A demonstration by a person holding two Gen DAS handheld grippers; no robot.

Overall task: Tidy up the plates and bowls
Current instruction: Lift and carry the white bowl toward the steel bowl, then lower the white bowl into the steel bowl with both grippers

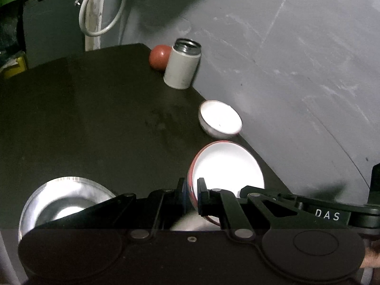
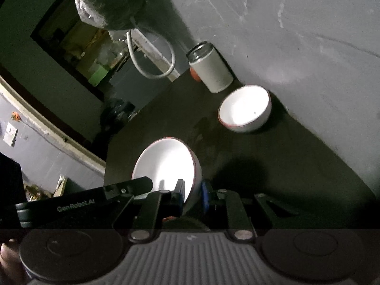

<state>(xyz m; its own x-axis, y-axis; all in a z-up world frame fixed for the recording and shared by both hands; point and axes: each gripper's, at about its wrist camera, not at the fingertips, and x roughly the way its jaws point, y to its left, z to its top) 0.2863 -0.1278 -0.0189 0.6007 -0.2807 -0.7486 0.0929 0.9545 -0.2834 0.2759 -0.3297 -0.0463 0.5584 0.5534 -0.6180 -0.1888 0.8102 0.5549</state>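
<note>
The left gripper (image 1: 192, 194) pinches the rim of a white bowl with a red edge (image 1: 225, 166), one finger inside the bowl and one outside. The right gripper (image 2: 193, 196) pinches the opposite rim of the same bowl (image 2: 166, 163), so both hold it together, tilted, above the dark table (image 1: 95, 118). In the right wrist view the other gripper's black body, printed with "GenRobot.AI" (image 2: 76, 206), comes in from the left.

Near the front edge of the table, in the left wrist view, stands a steel bowl (image 1: 64, 199). Farther, at the edge that meets the grey wall (image 1: 285, 71), a second white bowl (image 2: 244, 108) rests on the surface. Behind it, at the far corner, a white jar with an open metal mouth (image 1: 182, 66) stands upright, and a red ball (image 1: 160, 57) lies just beside it. Beyond the table a white cable (image 1: 99, 11) hangs in a loop.
</note>
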